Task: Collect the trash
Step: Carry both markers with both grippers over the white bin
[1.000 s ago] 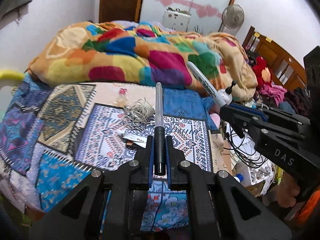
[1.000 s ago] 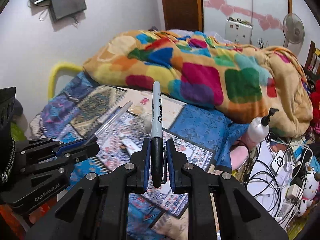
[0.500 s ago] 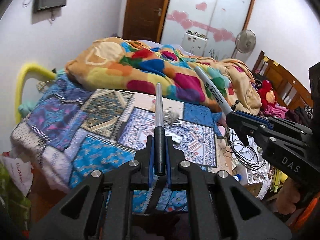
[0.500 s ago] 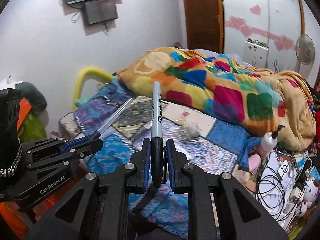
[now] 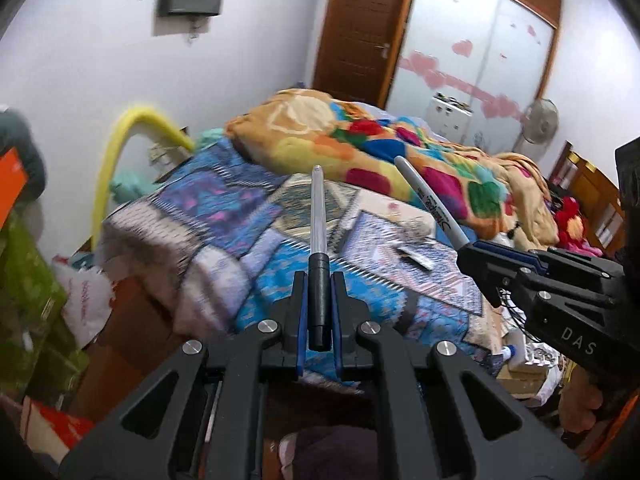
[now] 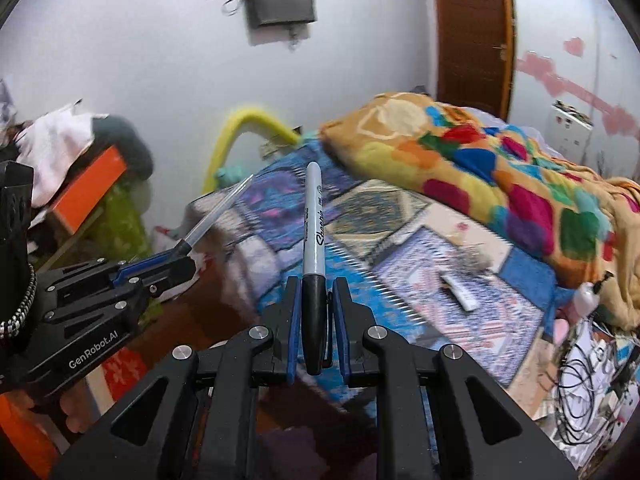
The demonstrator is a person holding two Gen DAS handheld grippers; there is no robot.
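My left gripper (image 5: pixel 319 280) is shut on a clear ballpoint pen (image 5: pixel 318 216) with a black cap end; the pen points forward over the bed. It also shows in the right wrist view (image 6: pixel 218 212), held by the left gripper (image 6: pixel 182 256). My right gripper (image 6: pixel 314 284) is shut on a grey Sharpie marker (image 6: pixel 312 216) with a black cap. In the left wrist view the marker (image 5: pixel 430 204) sticks out of the right gripper (image 5: pixel 466 246) at the right. On the patterned bedspread (image 5: pixel 248 216) lie a small white wrapper (image 5: pixel 416 258) and a tangle of cord (image 5: pixel 416 226).
A colourful blanket (image 5: pixel 400 156) is heaped at the bed's far side. A yellow curved bar (image 5: pixel 132 132) stands at the bed's left end. Green and orange clutter (image 5: pixel 36 280) fills the left floor. Cables and a pump bottle (image 6: pixel 588 296) lie right of the bed.
Both grippers have pulled back from the bed and swung left, each still holding its pen. The bed looks farther off and the left-side clutter has come into view.
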